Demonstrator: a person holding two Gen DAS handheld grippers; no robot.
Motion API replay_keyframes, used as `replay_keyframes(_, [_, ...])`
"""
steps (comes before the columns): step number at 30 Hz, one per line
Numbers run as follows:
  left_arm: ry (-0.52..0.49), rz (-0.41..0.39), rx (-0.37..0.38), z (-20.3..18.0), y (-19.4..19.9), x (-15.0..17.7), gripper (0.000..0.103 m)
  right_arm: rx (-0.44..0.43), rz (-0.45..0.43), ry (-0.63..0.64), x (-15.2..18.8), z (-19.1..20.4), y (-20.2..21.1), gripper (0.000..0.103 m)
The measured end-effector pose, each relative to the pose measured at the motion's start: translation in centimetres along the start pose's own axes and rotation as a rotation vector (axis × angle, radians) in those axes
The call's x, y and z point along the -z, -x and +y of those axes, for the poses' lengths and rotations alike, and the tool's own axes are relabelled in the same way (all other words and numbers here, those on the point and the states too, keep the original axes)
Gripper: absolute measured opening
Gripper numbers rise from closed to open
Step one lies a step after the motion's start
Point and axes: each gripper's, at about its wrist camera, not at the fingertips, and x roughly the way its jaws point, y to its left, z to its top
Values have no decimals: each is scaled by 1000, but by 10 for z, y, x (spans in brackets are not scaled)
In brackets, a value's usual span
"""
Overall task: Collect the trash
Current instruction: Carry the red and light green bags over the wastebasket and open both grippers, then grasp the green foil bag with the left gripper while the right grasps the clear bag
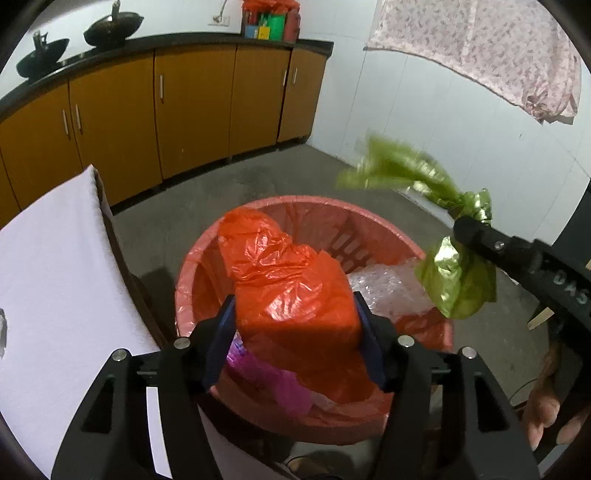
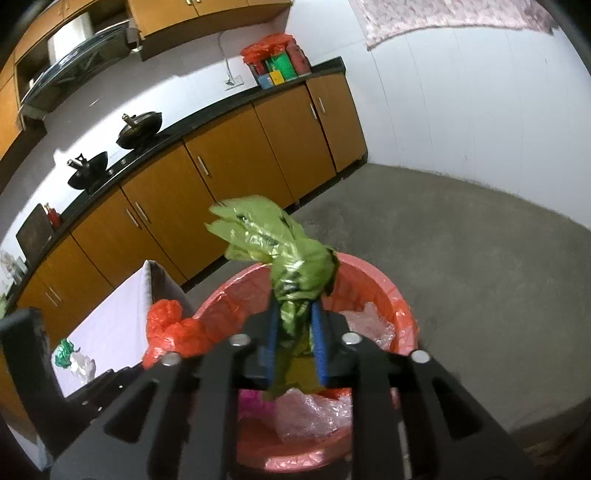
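My left gripper point(image 1: 295, 314) is shut on an orange plastic-wrapped bundle point(image 1: 291, 291) and holds it over a red trash basket point(image 1: 369, 221) lined with a red bag. My right gripper point(image 2: 295, 317) is shut on a crumpled green plastic bag point(image 2: 291, 266) and holds it above the same basket point(image 2: 369, 280). In the left wrist view the right gripper point(image 1: 461, 229) comes in from the right with the green bag point(image 1: 458, 284) hanging at the basket's right rim. Clear bubble wrap point(image 1: 388, 288) and pink plastic point(image 1: 273, 380) lie inside the basket.
A table with a white cloth point(image 1: 55, 277) stands left of the basket; green and clear scraps point(image 2: 72, 360) lie on it. Orange cabinets point(image 1: 184, 110) with a black counter and woks point(image 1: 110, 29) line the far wall. The floor point(image 2: 461, 240) is bare concrete.
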Motion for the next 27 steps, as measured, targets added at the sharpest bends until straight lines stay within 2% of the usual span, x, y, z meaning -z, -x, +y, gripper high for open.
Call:
replay_keyframes(3, [-2,0,-24,8,0,5,70,21,-3,-9,2,-7,-1,32])
replay_keyframes(9, [44,0,-47,21,4,12,71,51,0,-5,6,-10,-4,42])
replay_keyframes(13, [52,-19,-74,25,11,14,71,59,-10,53,12,2,-1,49])
replay_keyframes(18, [72,-65,-118,43,31,15,74,111,-87,190,18,35,8,77])
replay_keyframes(22, [99,-102,-175,70,49,22,75,90,-114,212,19,55,13,87])
replay_keyframes(24, [119,-123,-218,87,62,30,76,37,-100,217,20,70,11,94])
replay_keyframes(27, [167,-149,-288,120,83,41,76,-29,-52,253,30,94,3,94])
